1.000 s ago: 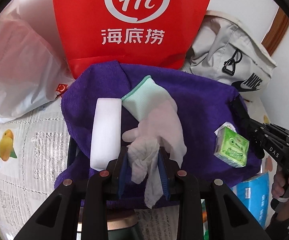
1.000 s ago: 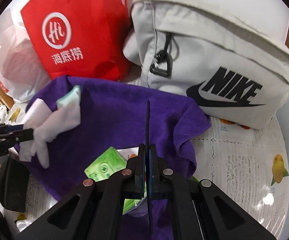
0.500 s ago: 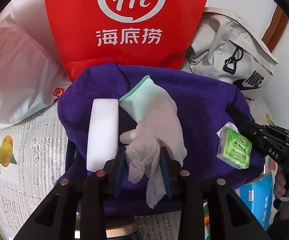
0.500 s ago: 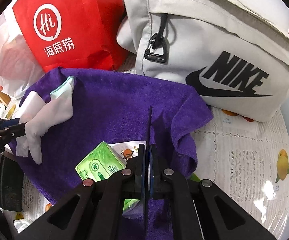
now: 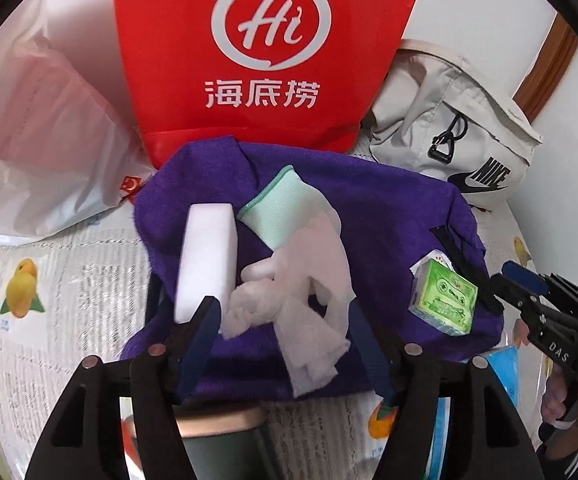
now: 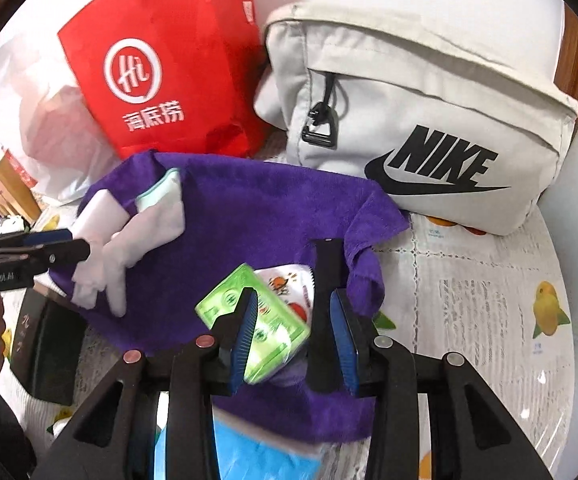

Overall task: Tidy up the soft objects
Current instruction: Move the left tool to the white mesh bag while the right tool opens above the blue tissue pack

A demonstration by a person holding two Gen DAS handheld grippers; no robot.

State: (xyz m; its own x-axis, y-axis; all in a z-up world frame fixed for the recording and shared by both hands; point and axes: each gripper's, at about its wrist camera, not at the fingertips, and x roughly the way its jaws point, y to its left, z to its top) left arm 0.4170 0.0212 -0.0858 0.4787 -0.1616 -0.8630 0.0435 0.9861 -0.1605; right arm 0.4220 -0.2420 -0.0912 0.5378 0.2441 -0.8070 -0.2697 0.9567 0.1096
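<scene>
A purple towel [image 5: 393, 220] lies spread on the table, also in the right wrist view [image 6: 249, 216]. On it lie a white glove with a mint cuff [image 5: 309, 256], a white sponge block [image 5: 207, 256] and a green tissue pack [image 5: 445, 298]. My left gripper [image 5: 285, 316] is open, its jaws apart on either side of the glove's fingers. My right gripper [image 6: 293, 312] is open just above the green tissue pack [image 6: 249, 320], with its left finger over the pack.
A red "Hi" bag [image 5: 269, 52] stands behind the towel. A grey Nike bag [image 6: 421, 120] lies at the back right, a white plastic bag [image 5: 37, 140] at the left. A blue tissue pack [image 6: 257, 460] sits under the towel's near edge. A dark cylinder [image 5: 225, 448] stands below my left gripper.
My left gripper has opened and let go of the glove, which now lies on the towel. My right gripper has opened from shut and moved in over the green tissue pack.
</scene>
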